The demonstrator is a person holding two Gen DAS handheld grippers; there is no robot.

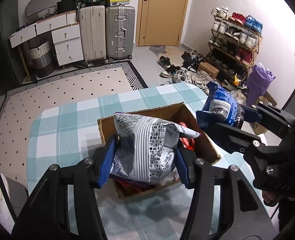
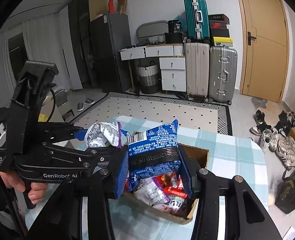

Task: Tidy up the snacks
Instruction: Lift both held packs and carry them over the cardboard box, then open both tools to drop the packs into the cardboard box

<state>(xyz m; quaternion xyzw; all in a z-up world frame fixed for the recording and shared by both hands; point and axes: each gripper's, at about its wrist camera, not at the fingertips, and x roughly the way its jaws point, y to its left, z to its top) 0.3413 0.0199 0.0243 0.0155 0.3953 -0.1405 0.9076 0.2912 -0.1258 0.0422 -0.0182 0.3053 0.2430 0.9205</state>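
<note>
My left gripper (image 1: 142, 162) is shut on a white and purple snack bag (image 1: 147, 146) and holds it over an open cardboard box (image 1: 205, 138) on the checked tablecloth. My right gripper (image 2: 154, 170) is shut on a blue snack bag (image 2: 154, 150) just above the same box (image 2: 199, 154). The blue bag (image 1: 221, 106) and the right gripper (image 1: 241, 124) also show at the right of the left wrist view. The left gripper (image 2: 99, 140) and its white bag (image 2: 103, 133) show at the left of the right wrist view. Several red, white and purple snack packs (image 2: 163, 192) lie in the box.
The table (image 1: 67, 124) has a teal and white checked cloth. Beyond it are a dotted rug (image 1: 67, 88), suitcases (image 1: 107, 32), white drawers (image 1: 67, 42), a wooden door (image 1: 163, 12), and a shoe rack (image 1: 237, 42) with shoes on the floor at the right.
</note>
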